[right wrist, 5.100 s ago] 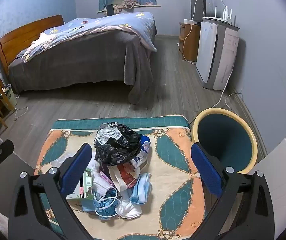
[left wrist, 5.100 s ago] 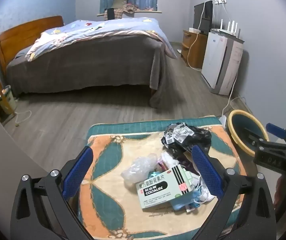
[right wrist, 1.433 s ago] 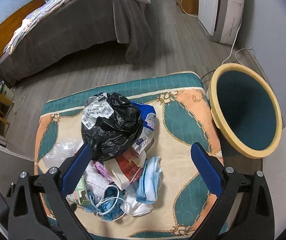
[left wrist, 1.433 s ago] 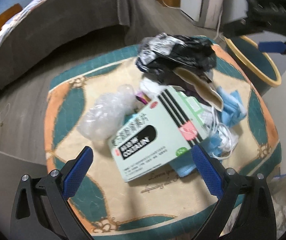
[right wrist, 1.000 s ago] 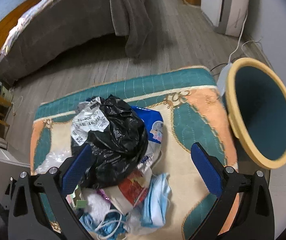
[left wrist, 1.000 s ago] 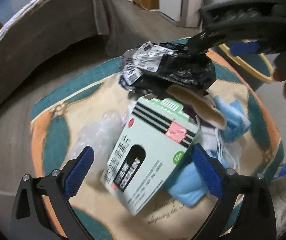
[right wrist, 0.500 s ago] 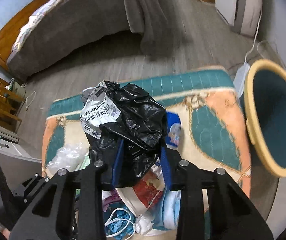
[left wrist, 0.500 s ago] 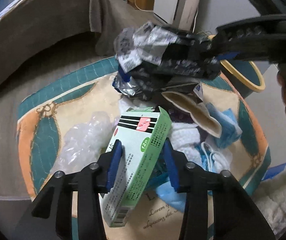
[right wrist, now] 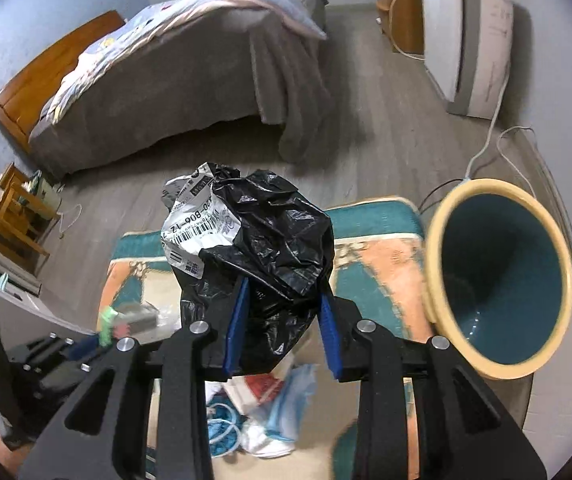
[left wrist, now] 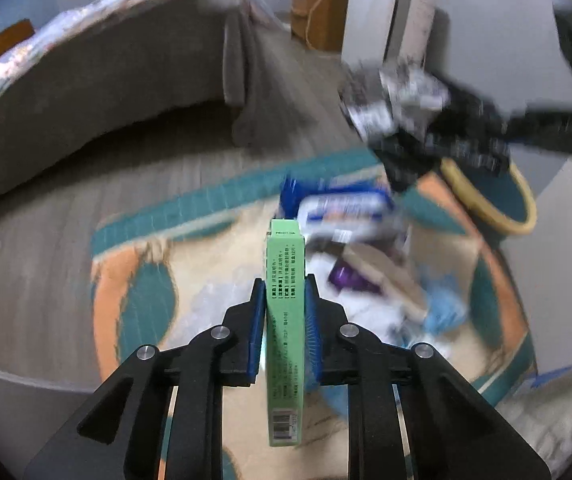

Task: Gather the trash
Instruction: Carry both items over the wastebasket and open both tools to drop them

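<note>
My left gripper (left wrist: pixel 284 292) has its blue pads pressed on both sides of a slim green medicine box (left wrist: pixel 284 252), jaws still closing, and holds it above the patterned teal and orange mat (left wrist: pixel 133 292). My right gripper (right wrist: pixel 283 292) is shut on a crumpled black plastic bag (right wrist: pixel 269 240) with a white shipping label, also lifted off the mat. That bag (left wrist: pixel 402 108) shows blurred at the upper right of the left wrist view. The round bin (right wrist: pixel 434 264), teal inside with a yellow rim, stands right of the mat. Loose trash (right wrist: pixel 269 416) remains below.
A blue and white packet (left wrist: pixel 346 204), face masks (left wrist: pixel 442 312) and a clear plastic wrap lie on the mat. A bed (right wrist: pixel 185 80) stands beyond bare wood floor. A white appliance (right wrist: pixel 466 32) is at the far right, and its cable (right wrist: pixel 486 148) trails near the bin.
Both grippers went from wide open to shut, the left on the green box, the right on the black bag. Both then rose, lifting their items off the pile.
</note>
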The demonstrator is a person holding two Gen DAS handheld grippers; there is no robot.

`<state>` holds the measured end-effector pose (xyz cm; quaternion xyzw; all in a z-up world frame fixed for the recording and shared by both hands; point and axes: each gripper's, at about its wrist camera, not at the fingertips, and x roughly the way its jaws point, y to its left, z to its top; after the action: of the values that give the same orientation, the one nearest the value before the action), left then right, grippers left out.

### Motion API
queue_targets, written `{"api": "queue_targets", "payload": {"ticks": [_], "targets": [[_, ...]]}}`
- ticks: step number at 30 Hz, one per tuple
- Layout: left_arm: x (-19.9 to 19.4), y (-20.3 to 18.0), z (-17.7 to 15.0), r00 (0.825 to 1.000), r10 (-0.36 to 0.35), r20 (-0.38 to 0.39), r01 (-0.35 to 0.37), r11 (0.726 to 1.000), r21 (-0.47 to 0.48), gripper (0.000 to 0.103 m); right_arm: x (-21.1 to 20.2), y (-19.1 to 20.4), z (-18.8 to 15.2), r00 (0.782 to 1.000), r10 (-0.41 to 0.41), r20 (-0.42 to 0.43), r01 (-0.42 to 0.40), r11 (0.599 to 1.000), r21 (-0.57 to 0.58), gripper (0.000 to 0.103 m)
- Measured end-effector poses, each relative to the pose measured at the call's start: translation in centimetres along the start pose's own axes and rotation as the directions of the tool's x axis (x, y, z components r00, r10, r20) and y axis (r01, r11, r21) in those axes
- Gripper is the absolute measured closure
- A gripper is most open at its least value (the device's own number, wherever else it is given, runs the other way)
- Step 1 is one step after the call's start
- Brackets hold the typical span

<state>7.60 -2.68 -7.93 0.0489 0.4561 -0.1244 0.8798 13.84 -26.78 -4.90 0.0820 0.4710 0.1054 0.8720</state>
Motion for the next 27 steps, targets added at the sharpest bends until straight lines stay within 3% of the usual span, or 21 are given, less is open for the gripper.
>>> {"api": "queue_targets", "payload": {"ticks": [4, 9, 14, 18, 23, 27], "targets": [[-2.8, -2.8, 4.1, 0.993, -0.029, 0.111, 0.028, 1.0, 0.012, 0.083, -1.5, -4.0, 0.7, 0.998, -0.053, 0.037, 0.052, 0.998, 0.024, 0.071], [-2.6, -9.2, 9.0, 0.982, -0.098, 0.16, 0.078, 0.989, 0.124, 0.083, -2.7, -11.5, 1.0, 0.981, -0.189, 0.053, 0.182, 0.977, 0.114, 0.071], [1.4, -17.8, 11.9, 0.976, -0.186, 0.11, 0.157, 0.96, 0.231, 0.083, -2.7, -18.3, 0.4, 0.946, -0.325, 0.012, 0.317, 0.929, 0.19, 0.071], [4.8, -22.8, 13.0, 0.968, -0.246, 0.049, 0.226, 0.939, 0.26, 0.083, -1.9, -22.6, -1.0, 0.91, -0.41, -0.061, 0.412, 0.88, 0.236, 0.071], [7.6, -28.0, 14.4, 0.96, -0.28, 0.028, 0.258, 0.916, 0.307, 0.082, -0.8, -25.1, -2.2, 0.898, -0.421, -0.124, 0.439, 0.853, 0.281, 0.069], [8.8, -29.1, 15.2, 0.958, -0.285, 0.035, 0.264, 0.921, 0.286, 0.076, -0.4, -24.9, -2.1, 0.902, -0.413, -0.128, 0.433, 0.858, 0.276, 0.061]]}}
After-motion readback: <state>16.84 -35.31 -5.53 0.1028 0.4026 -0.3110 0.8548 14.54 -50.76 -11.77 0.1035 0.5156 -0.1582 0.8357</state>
